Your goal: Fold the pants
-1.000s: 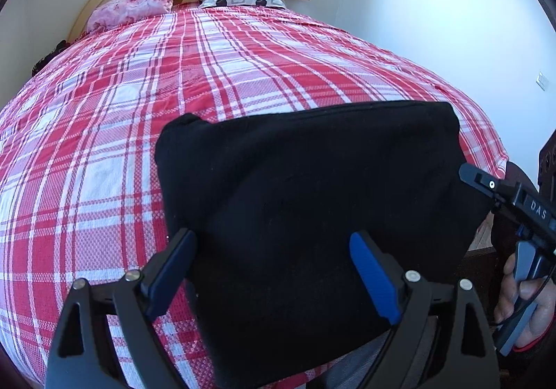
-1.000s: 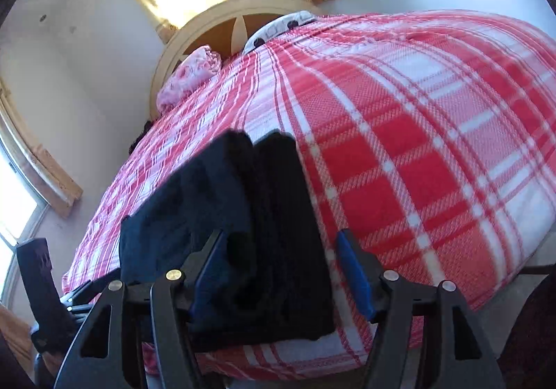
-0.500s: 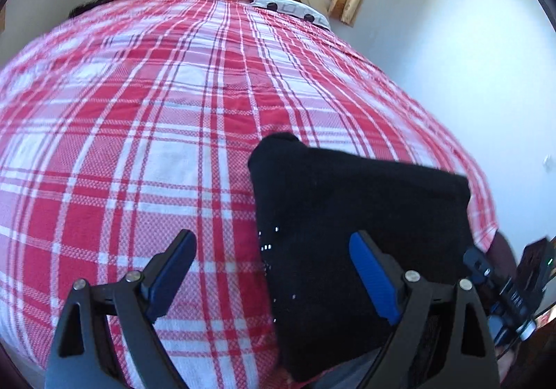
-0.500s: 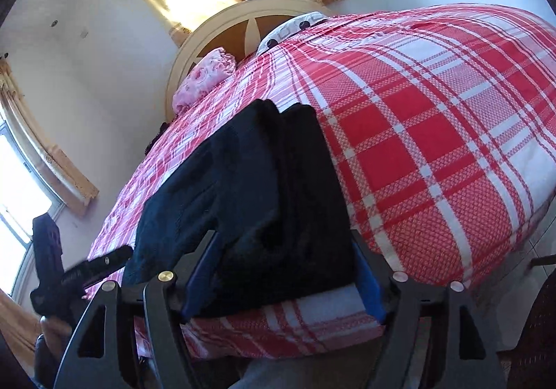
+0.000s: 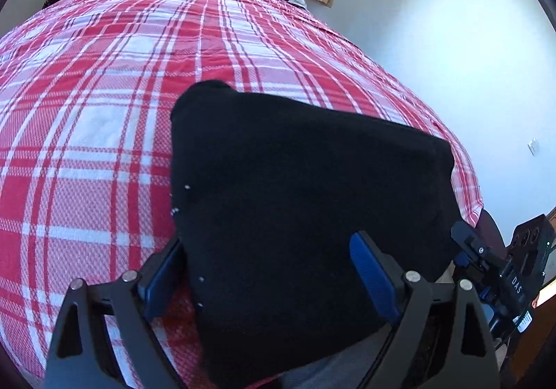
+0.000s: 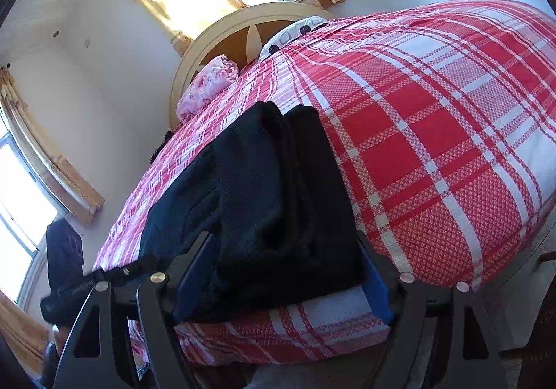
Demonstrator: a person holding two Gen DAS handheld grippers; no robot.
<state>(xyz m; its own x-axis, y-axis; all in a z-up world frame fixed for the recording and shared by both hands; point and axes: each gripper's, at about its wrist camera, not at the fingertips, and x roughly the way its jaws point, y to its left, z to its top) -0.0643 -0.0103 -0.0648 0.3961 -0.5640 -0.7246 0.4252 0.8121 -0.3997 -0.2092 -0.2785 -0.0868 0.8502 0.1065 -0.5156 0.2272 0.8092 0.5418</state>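
Plaid woven bedspread [image 5: 104, 132], folded black knit pants [image 5: 295, 201]

The left gripper [image 5: 267, 271] tilts steeply downward, its blue-padded jaws spread wide. The right gripper [image 6: 281, 274] angles down more gently, and its jaws are opening. Seen from the left wrist, the right gripper's black body juts in at the far right edge.

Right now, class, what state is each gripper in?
Left gripper: jaws wide open, folded black pants between them, not gripped.
Right gripper: jaws opening around the pants' folded edge, not gripped.
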